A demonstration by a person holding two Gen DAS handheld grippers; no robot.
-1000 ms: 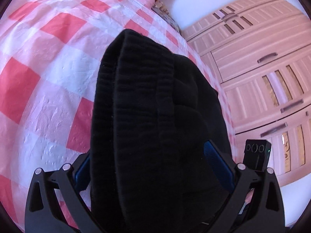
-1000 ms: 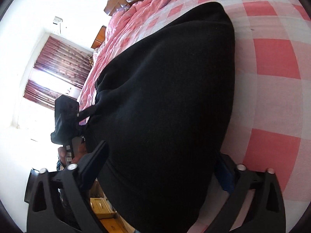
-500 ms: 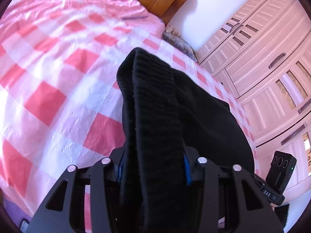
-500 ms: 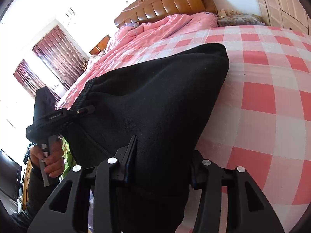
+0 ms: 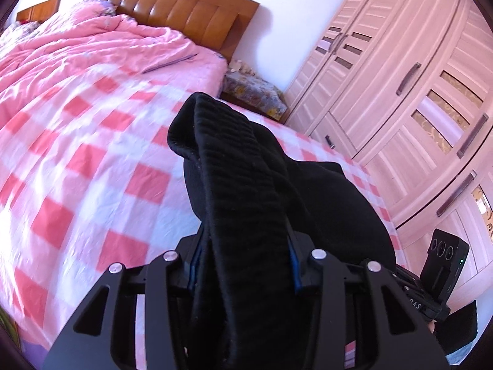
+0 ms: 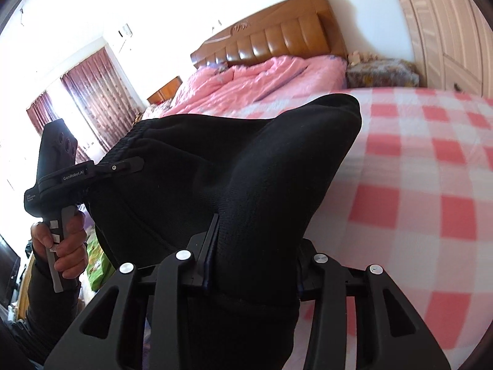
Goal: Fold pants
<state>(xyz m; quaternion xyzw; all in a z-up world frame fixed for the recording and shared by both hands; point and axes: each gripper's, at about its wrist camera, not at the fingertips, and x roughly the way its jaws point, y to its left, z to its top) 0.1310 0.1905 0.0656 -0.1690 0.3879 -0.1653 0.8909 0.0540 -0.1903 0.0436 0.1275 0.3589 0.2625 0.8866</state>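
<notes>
The black pants (image 5: 246,203) are seen bunched and raised above the red-and-white checked bed (image 5: 92,185), gripped at two places. In the left wrist view the left gripper (image 5: 243,265) is shown with its jaws drawn in on a ribbed band of the fabric, probably the waistband, though the folds make this hard to confirm; the cloth is pressed between the blue-edged pads. In the right wrist view the right gripper (image 6: 252,265) is shown clamped on a thick fold of the same pants (image 6: 246,169), its jaws having just been closing with the cloth between them, as the left ones were a moment sooner. Only the left view takes in the pale panelled wardrobe (image 5: 400,108) with its dark handles, and the other tool's camera housing at the lower right, where the letters "DAS" can be read. Only the right view takes in the dark red curtains (image 6: 89,98) at a bright window and a hand (image 6: 61,246) wrapped round the left tool's grip, on whose body "GenRobot.AI" is printed; a smaller line of print below it is too fine to be read. A brown padded headboard (image 6: 271,43), a rumpled pink quilt (image 5: 92,49) and a floral-covered bedside stand (image 5: 252,92) are taken in by both.
</notes>
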